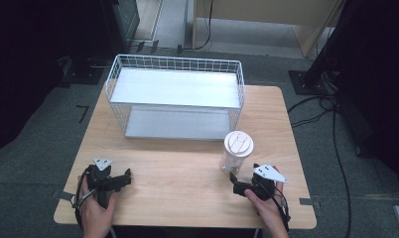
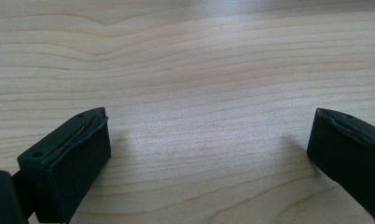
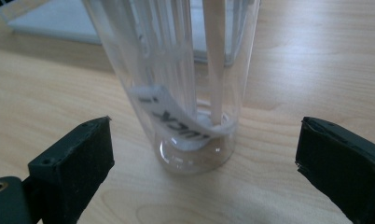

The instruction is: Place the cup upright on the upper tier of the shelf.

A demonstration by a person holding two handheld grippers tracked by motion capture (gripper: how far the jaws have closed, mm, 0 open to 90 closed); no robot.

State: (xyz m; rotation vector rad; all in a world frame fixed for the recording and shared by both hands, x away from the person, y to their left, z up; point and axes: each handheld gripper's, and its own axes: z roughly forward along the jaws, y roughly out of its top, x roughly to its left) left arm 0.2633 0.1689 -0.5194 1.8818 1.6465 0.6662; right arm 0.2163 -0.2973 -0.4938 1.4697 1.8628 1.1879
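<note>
Low in the high view, the left gripper [image 1: 122, 178] rests at the lower left of the light wooden desk [image 1: 187, 163], its jaws spread wide over bare wood. At the lower right, the right gripper [image 1: 235, 184] sits with jaws released, just beside a clear plastic cup with a white lid [image 1: 236, 151] that stands upright right of centre. Towards the upper middle stands a white wire basket with a pale flat floor [image 1: 175, 94], well apart from both grippers. In the right gripper view the cup [image 3: 195, 84] stands between the parted jaws, untouched.
</note>
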